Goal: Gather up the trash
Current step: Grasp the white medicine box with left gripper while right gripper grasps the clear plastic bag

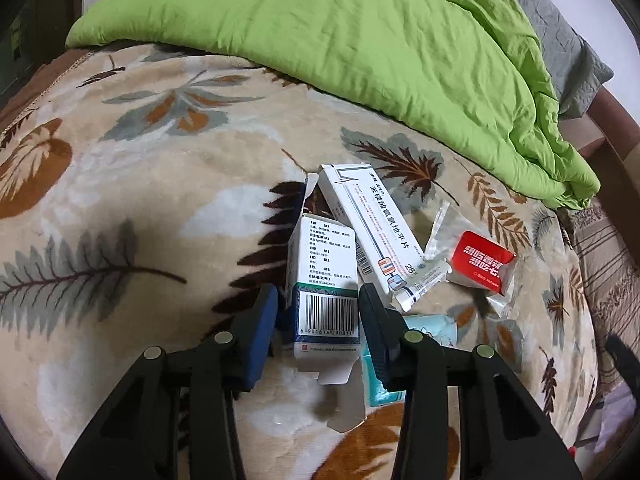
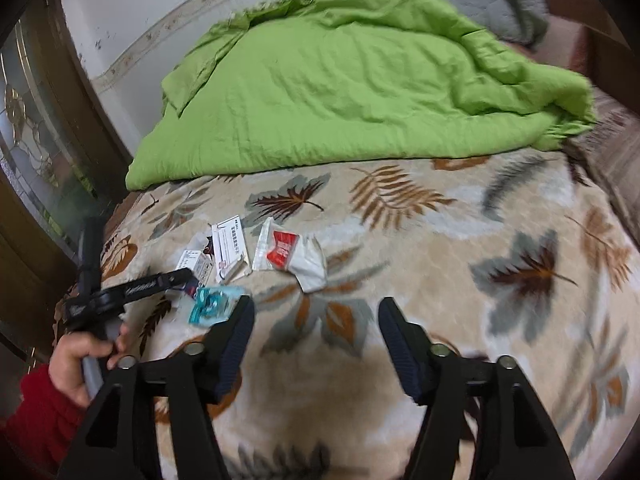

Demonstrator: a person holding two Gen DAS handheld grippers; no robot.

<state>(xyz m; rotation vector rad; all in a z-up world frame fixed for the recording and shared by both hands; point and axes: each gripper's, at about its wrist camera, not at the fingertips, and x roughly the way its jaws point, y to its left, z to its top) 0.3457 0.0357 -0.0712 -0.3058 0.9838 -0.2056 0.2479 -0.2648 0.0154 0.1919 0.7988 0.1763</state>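
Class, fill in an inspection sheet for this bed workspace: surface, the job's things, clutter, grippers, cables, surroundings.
Surface: leaf-patterned blanket.
Job's things: barcode box, long white box, red packet, teal wrapper, clustered together.
Clutter: green quilt heaped behind.
Grippers: left gripper straddles the barcode box, contact unclear; right gripper open, holding nothing.
Cables: nothing seen.
Surroundings: wooden glazed door at left.
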